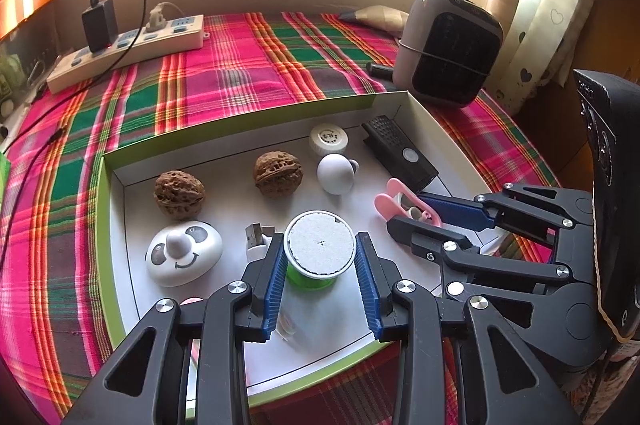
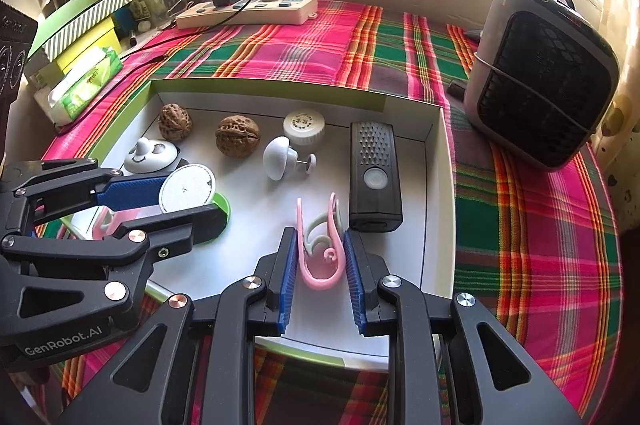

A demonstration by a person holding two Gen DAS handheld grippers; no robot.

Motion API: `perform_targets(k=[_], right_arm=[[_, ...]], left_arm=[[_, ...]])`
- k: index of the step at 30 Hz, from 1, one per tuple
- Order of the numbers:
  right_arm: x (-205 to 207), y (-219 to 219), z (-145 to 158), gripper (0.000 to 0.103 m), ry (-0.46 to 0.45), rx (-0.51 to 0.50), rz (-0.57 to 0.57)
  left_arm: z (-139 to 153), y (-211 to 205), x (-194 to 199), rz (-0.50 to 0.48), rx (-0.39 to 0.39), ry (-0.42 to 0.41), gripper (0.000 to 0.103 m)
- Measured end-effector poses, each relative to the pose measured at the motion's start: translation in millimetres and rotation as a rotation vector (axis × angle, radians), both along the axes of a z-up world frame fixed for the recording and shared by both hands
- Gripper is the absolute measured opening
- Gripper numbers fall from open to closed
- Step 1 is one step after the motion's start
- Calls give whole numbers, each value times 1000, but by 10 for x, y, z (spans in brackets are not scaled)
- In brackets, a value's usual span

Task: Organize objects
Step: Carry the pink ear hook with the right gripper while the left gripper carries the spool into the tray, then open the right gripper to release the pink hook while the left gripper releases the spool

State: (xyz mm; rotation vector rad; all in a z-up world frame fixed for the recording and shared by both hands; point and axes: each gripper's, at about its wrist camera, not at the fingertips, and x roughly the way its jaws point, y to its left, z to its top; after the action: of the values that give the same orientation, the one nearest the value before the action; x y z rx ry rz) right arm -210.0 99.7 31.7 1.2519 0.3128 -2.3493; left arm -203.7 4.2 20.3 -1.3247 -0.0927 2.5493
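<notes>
Tray: shallow white box (image 1: 256, 129) with green outer walls, open top, sits on a pink-green plaid cloth (image 1: 240, 65); all small items lie inside it.
Walnuts: two. One (image 1: 179, 193) toward the left side of the tray, the other (image 1: 278, 173) near mid-tray, apart from each other.
Panda-face piece: one, white with a raised nose (image 1: 183, 252), just in front of the left walnut.
White round cap: one (image 1: 328, 140), near the far wall.
White knob: one, mushroom-shaped (image 1: 336, 173), lying tilted just in front of the cap.
Black remote-like unit: one (image 1: 400, 149), with a grille and a round button, along the right wall.
USB plug: one small white piece (image 1: 256, 239), just left of the spool.
Green spool: one (image 1: 319, 249), white flat top, standing upright on the tray floor.
Pink clip: one (image 2: 320, 249), U-shaped with a pale inner hook, on the tray floor beside the black unit.
Left gripper (image 1: 320, 257): pads pinch the green spool from both sides.
Right gripper (image 2: 320, 257): pads pressed against the pink clip's two arms, gripping it.
Outside tray: one power strip (image 1: 132, 49) with a black charger, one grey heater (image 1: 448, 45), both on the cloth.
</notes>
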Motion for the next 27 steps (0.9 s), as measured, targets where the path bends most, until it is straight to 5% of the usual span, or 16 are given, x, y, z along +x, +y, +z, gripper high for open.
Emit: perform_targets(k=[27], right_arm=[[95, 34, 60, 36, 13, -19, -36]], left_arm=[[74, -44, 130, 26, -14, 17, 33]])
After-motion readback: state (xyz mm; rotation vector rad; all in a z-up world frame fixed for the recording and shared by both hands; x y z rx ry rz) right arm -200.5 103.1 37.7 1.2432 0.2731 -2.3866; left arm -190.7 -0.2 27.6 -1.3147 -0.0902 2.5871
